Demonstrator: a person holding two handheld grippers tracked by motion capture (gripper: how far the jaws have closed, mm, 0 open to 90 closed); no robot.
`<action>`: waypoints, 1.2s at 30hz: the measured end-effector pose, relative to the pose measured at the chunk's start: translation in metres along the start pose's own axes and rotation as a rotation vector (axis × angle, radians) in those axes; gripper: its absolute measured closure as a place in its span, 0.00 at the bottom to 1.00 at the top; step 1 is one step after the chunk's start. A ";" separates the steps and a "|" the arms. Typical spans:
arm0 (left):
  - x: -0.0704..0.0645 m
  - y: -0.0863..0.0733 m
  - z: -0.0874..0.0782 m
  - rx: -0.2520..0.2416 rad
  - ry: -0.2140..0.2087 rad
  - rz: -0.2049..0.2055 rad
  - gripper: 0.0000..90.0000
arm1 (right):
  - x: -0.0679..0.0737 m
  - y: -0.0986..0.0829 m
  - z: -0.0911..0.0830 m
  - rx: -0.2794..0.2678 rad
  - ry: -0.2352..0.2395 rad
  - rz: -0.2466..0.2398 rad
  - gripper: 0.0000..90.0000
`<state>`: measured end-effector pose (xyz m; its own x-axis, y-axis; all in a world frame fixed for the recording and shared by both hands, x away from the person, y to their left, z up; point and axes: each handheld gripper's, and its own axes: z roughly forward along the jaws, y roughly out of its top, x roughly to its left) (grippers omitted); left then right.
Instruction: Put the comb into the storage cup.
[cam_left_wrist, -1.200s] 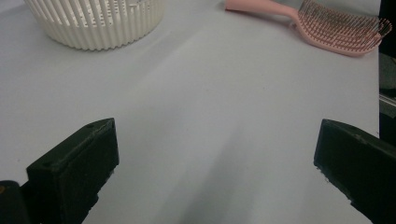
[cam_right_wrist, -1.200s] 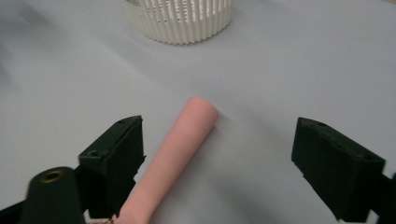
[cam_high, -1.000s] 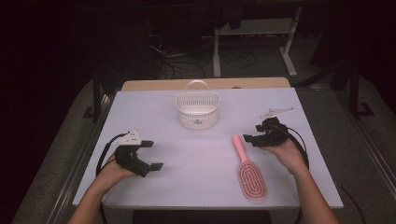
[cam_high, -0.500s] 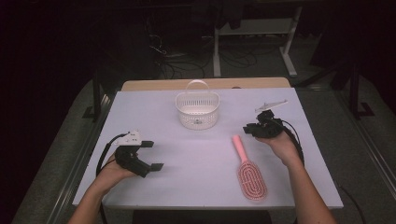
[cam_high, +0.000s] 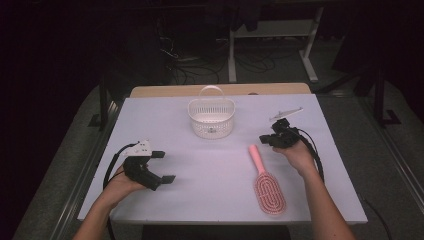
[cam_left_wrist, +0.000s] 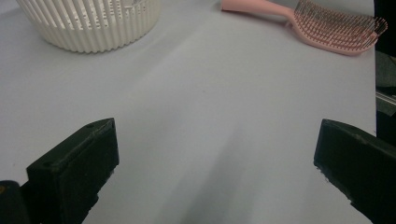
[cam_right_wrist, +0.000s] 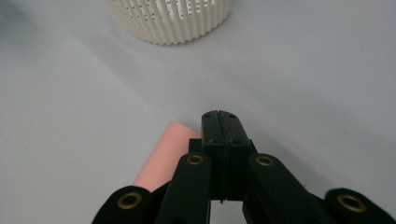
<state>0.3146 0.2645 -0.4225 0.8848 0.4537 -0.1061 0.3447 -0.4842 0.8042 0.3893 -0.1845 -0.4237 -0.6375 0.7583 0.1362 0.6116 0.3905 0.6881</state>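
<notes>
A pink hairbrush (cam_high: 266, 179) lies on the white table (cam_high: 210, 170), handle toward the back, bristle head near the front edge; the left gripper view shows this hairbrush (cam_left_wrist: 322, 21) at the top right. A white slatted basket (cam_high: 211, 116) with a handle stands at the back centre. My left gripper (cam_high: 163, 166) rests at the front left, jaws wide apart with bare table between them (cam_left_wrist: 215, 163). My right gripper (cam_high: 265, 139) hovers just right of the brush handle tip (cam_right_wrist: 163, 156), jaws pressed together on nothing (cam_right_wrist: 219, 116).
A thin grey clip-like object (cam_high: 285, 114) lies at the back right of the table. The basket (cam_right_wrist: 170, 18) stands ahead of the right gripper. Dark floor, cables and a stand's legs lie beyond the table's far edge.
My right gripper has moved away from the brush, back and slightly up toward the rear right. The left gripper has stayed put.
</notes>
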 end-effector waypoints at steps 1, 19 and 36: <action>0.000 0.000 0.000 -0.001 0.000 -0.001 0.00 | 0.000 0.000 0.001 0.005 -0.005 -0.001 0.99; -0.002 0.001 0.000 -0.002 -0.002 0.008 0.00 | 0.006 -0.004 0.016 0.099 -0.057 -0.028 0.99; -0.003 0.002 0.000 0.000 -0.011 0.017 0.00 | 0.009 -0.011 0.022 0.178 -0.054 -0.021 0.99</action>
<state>0.3129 0.2619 -0.4206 0.8939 0.4373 -0.0985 0.3295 -0.4922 0.8057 0.3870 -0.1703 -0.4452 -0.6277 0.7741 0.0820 0.6748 0.4886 0.5531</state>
